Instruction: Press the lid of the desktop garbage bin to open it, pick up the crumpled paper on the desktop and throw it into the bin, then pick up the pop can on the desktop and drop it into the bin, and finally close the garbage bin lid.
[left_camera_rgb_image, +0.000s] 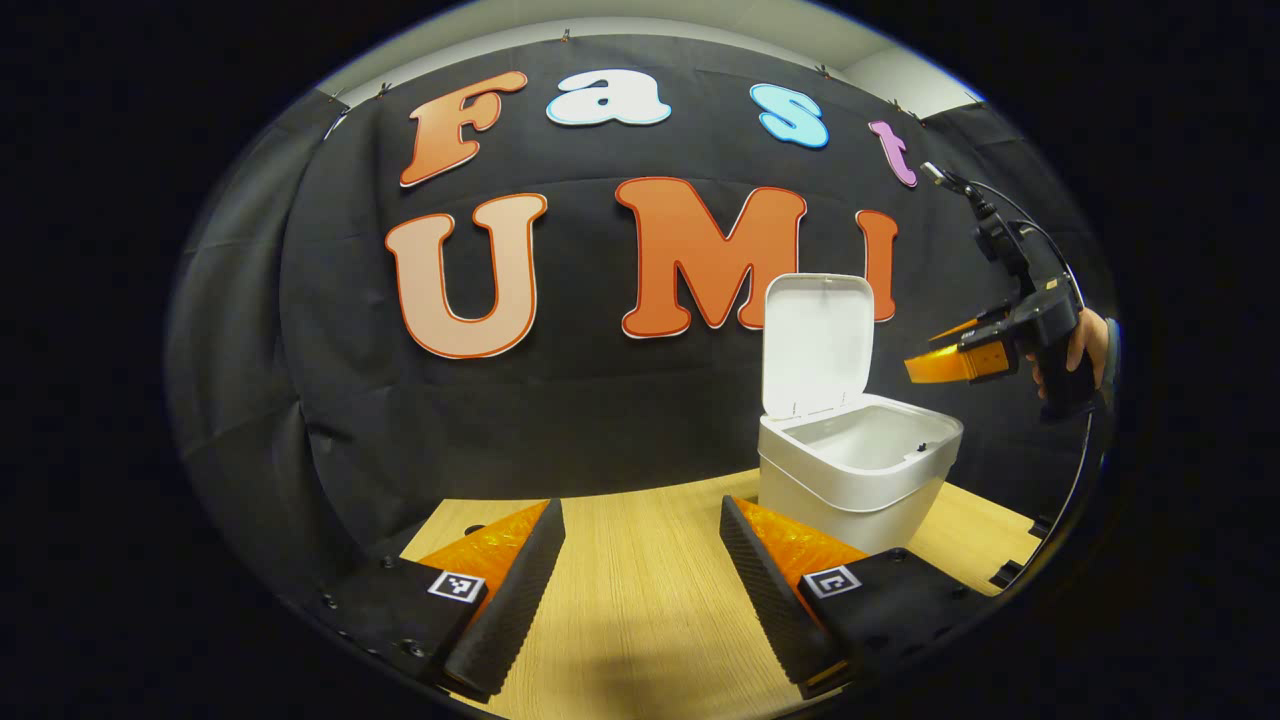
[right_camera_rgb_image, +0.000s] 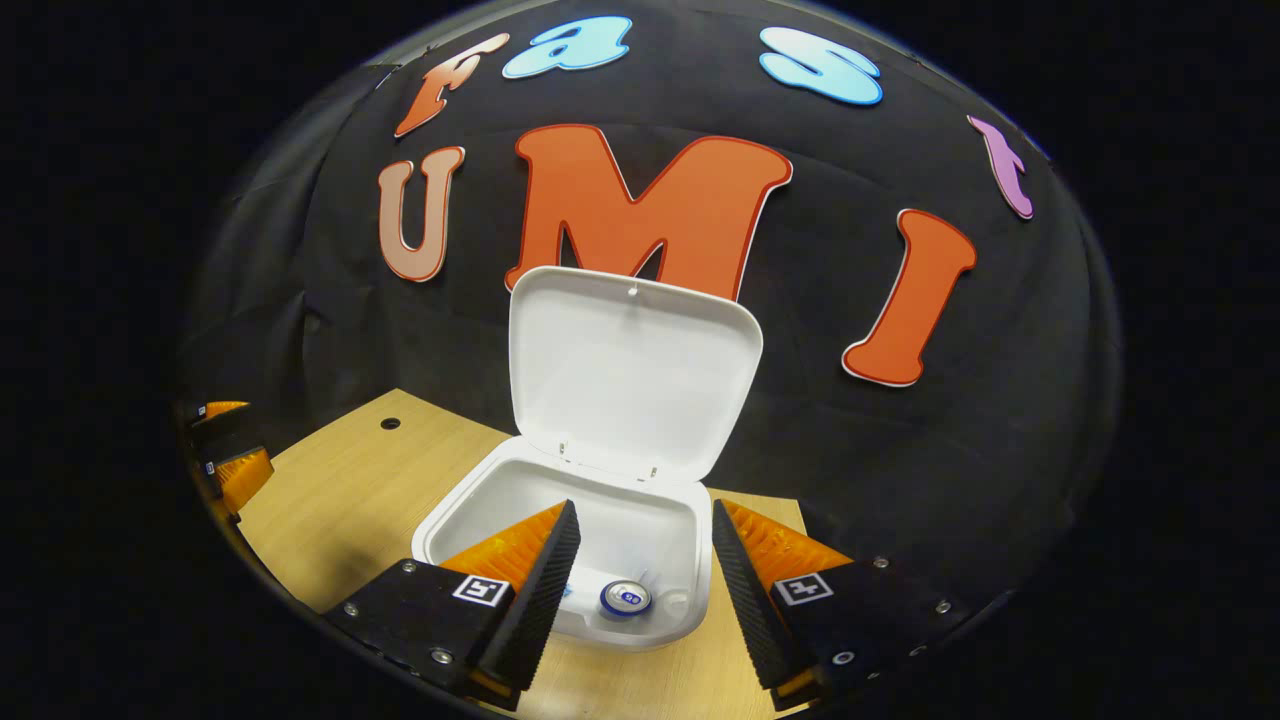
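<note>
Bin (right_camera_rgb_image: 590, 560): we take it as our landmark, white, standing on the wooden desktop (left_camera_rgb_image: 640, 600)
Lid (right_camera_rgb_image: 630, 370): upright, hinged open at the bin's back edge
Pop can (right_camera_rgb_image: 626, 598): inside the bin, on its floor
Right gripper (right_camera_rgb_image: 640, 580): we hold it above the bin's mouth, fingers wide apart, gripping nothing
Left gripper (left_camera_rgb_image: 640, 580): beside the bin, over bare desktop, spread wide and empty

Smooth white plastic bin (right_camera_rgb_image: 560, 560) – metal can (right_camera_rgb_image: 626, 598) – matt wood-grain desktop (left_camera_rgb_image: 640, 600).
</note>
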